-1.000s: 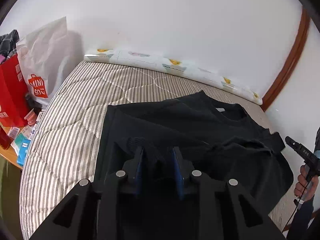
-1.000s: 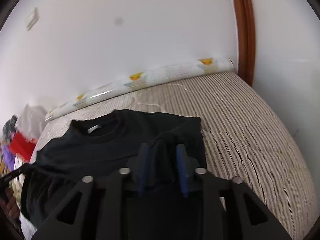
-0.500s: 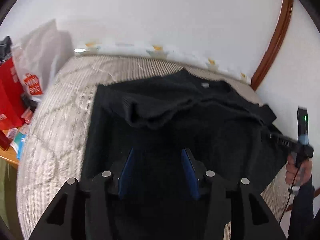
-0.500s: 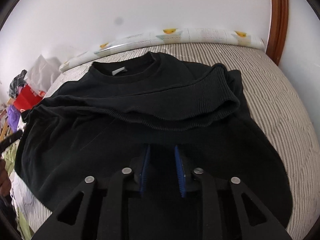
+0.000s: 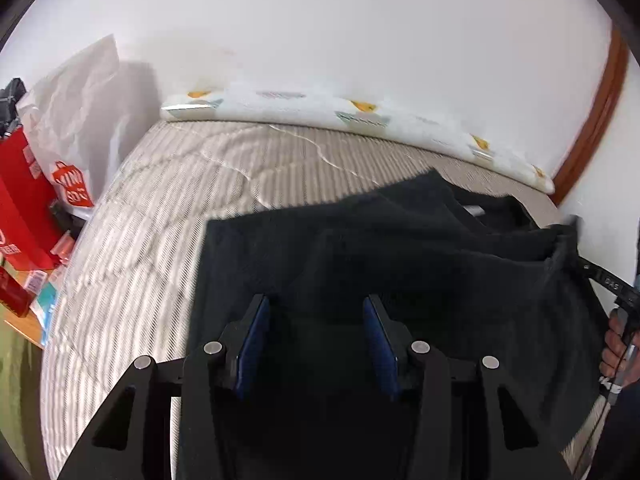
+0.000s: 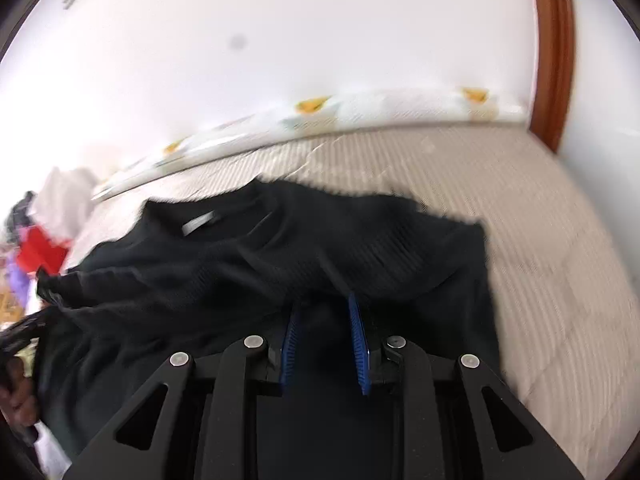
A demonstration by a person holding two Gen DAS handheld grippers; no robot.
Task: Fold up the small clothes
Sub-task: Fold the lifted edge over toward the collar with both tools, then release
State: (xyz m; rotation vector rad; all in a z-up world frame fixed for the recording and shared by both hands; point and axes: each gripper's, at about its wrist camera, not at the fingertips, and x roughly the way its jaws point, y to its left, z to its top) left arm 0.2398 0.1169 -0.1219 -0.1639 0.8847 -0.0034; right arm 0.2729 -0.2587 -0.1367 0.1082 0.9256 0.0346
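A black sweater [image 5: 400, 248] lies on the striped bed, its collar with a grey label [image 6: 200, 222] toward the wall and its lower part folded up over the chest. My left gripper [image 5: 316, 312] is open over the sweater's left side, with nothing between its blue pads. My right gripper [image 6: 323, 312] is over the sweater's right side, jaws apart, with dark cloth right at the tips; the view is blurred and I cannot tell whether cloth lies between them. The right gripper also shows at the left wrist view's right edge [image 5: 600, 280].
The striped mattress [image 5: 160, 240] runs to the white wall, with a rolled patterned mat [image 5: 360, 116] along it. A white shopping bag [image 5: 80, 120] and red box [image 5: 20, 200] stand at the left. A wooden door frame [image 6: 554, 52] is at the right.
Both grippers let go of the sweater's hem after laying it up over the chest. The left one opened wide and both drew back and tilted up; the views are blurred from motion.
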